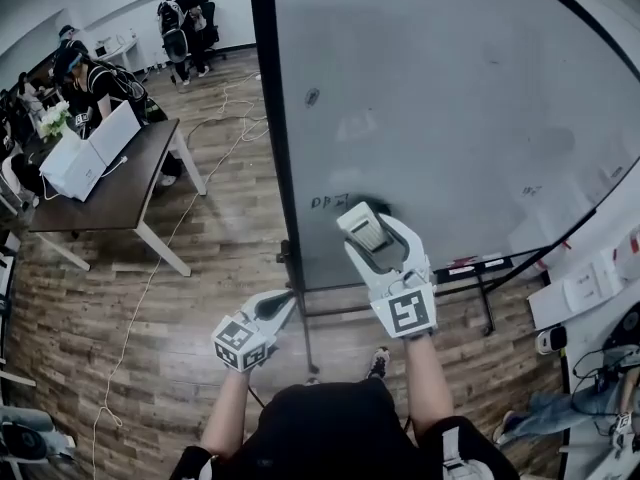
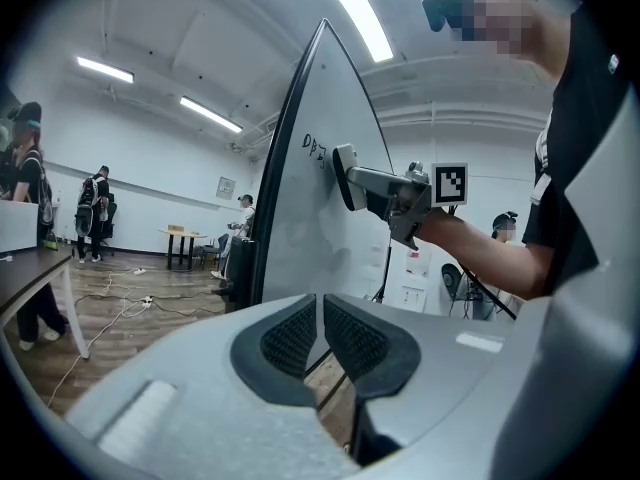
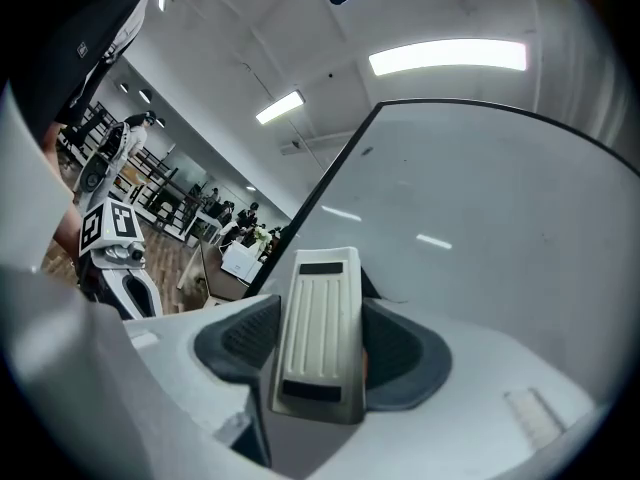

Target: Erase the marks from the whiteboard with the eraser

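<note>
A large whiteboard (image 1: 450, 98) stands upright in front of me, with small dark handwriting (image 1: 328, 202) near its lower left edge. My right gripper (image 1: 368, 230) is shut on a white ribbed eraser (image 3: 318, 333), pressed against the board just right of the writing. The left gripper view shows the eraser (image 2: 345, 177) touching the board beside the marks (image 2: 314, 148). My left gripper (image 1: 283, 306) hangs lower, near the board's left frame, with its jaws nearly together and nothing between them (image 2: 322, 336).
The board's black stand (image 1: 300, 308) rests on wood flooring. A dark desk (image 1: 110, 183) with a white laptop stands to the left, and a cable (image 1: 150, 278) trails over the floor. Several people sit or stand at the far left. White boxes (image 1: 585, 288) lie at the right.
</note>
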`<state>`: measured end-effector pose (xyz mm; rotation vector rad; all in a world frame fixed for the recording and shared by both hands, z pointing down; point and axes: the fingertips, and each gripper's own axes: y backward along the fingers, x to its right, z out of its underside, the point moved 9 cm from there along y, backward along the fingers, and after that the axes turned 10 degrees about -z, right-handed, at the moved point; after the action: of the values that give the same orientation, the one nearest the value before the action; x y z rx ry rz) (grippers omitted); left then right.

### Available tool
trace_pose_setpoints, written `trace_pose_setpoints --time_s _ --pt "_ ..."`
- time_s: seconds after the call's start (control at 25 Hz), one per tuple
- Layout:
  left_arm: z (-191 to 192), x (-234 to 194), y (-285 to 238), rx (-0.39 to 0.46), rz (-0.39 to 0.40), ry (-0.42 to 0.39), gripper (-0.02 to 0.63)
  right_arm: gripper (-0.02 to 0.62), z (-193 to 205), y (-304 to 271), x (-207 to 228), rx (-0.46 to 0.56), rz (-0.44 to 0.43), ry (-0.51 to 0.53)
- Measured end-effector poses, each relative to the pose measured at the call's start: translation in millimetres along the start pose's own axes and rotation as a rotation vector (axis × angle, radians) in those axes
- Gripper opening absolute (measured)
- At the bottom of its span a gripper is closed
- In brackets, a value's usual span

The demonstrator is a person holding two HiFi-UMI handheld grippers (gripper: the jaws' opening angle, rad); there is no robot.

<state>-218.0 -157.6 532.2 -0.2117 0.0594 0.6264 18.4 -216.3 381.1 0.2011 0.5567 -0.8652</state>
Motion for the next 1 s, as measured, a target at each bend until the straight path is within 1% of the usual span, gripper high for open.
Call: trace_pose_setpoints --time_s 0.16,0.24,0.4,0.56,0.84,1.0 --pt "2.2 -4.8 -6.4 -0.001 0.004 0.019 0.032 0.256 -7.2 -0.8 7.6 0.006 0.026 0.026" --pt "3.1 -5.5 -9.1 -0.007 0.01 0.012 0.033 0.256 -7.2 -1.3 9.6 -0.006 0.037 0.036" --pt "2.9 -9.4 -9.8 -0.004 0.007 0.018 0.034 0.256 -6.2 -3.6 10.5 -0.015 0.043 0.05" --pt "3.1 -12.1 -11.0 -0.004 0.012 0.019 0.034 0.256 -10.4 -4.9 9.8 -0.003 0.047 0.074" --pt "5.8 -9.5 -13.9 -0.015 0.022 0.018 0.033 0.256 -5.7 -10.1 13.2 -0.015 0.05 0.065" --pt "5.9 -12.9 -11.5 -0.015 0.009 0.021 0.032 0.256 -6.0 -17.1 11.2 -0.015 0.038 0.062"
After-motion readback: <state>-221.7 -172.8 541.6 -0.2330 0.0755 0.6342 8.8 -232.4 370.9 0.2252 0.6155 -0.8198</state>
